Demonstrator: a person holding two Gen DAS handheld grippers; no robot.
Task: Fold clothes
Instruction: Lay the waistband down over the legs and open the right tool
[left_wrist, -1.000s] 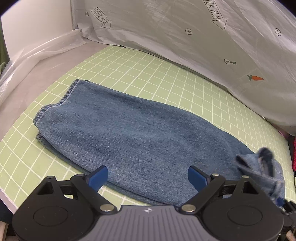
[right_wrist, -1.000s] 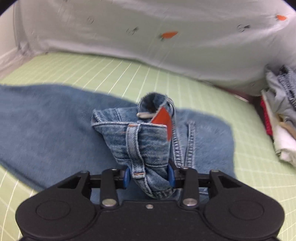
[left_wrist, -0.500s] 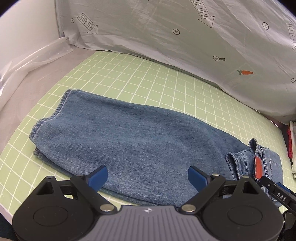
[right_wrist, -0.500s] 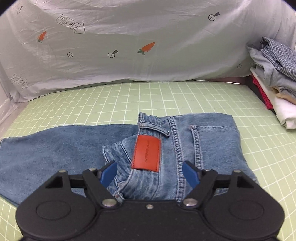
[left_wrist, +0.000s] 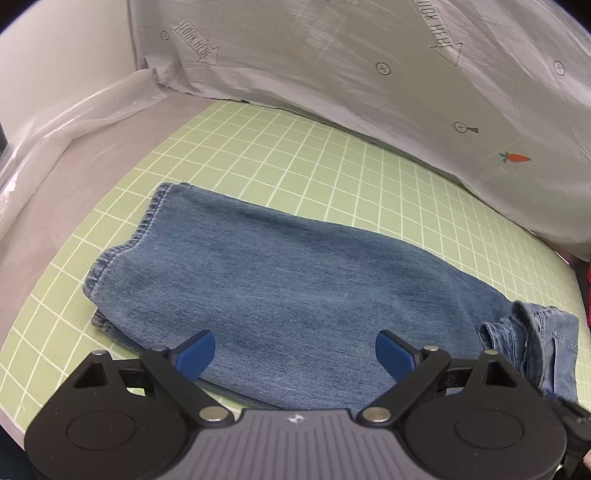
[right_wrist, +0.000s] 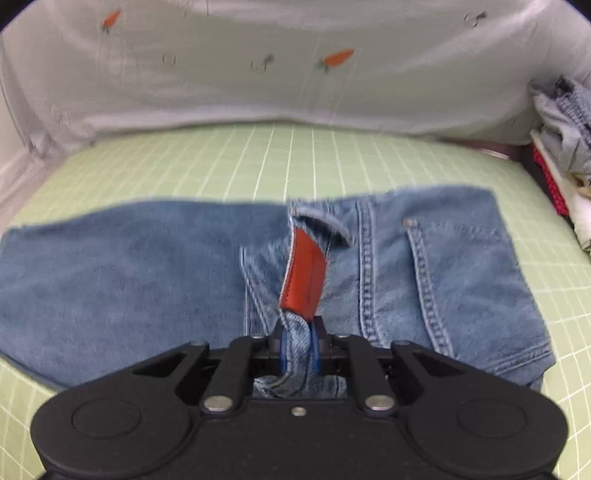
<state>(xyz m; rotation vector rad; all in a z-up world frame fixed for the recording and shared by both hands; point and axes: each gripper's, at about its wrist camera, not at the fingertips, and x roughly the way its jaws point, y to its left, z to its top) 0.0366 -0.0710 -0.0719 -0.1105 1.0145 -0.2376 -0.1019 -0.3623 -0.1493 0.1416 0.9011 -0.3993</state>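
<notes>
The right gripper (right_wrist: 297, 347) sits at lower centre of the right wrist view. Its jaws are closing, narrow, with a bunched fold of the jeans' waistband (right_wrist: 295, 341) between the blue pads (right_wrist: 281, 349). The red-brown leather patch (right_wrist: 304, 275) stands tilted up just above the pinch. The jeans (right_wrist: 147, 273) lie flat across the middle of the frame on the green grid mat (right_wrist: 295, 158), back pocket (right_wrist: 476, 280) at right.

The left gripper (left_wrist: 295, 354) sits at lower centre of the left wrist view. Its jaws stand wide apart, blue pads (left_wrist: 195, 354) over the near edge of the jeans (left_wrist: 288, 288), gripping nothing. The leg hems (left_wrist: 122, 251) point to the left of the frame; the crumpled waist end (left_wrist: 532, 339) lies at lower right.

A stack of folded clothes (right_wrist: 561, 147) sits at the right edge of the right wrist view. A printed grey sheet (left_wrist: 369, 66) covers the upper frame.
</notes>
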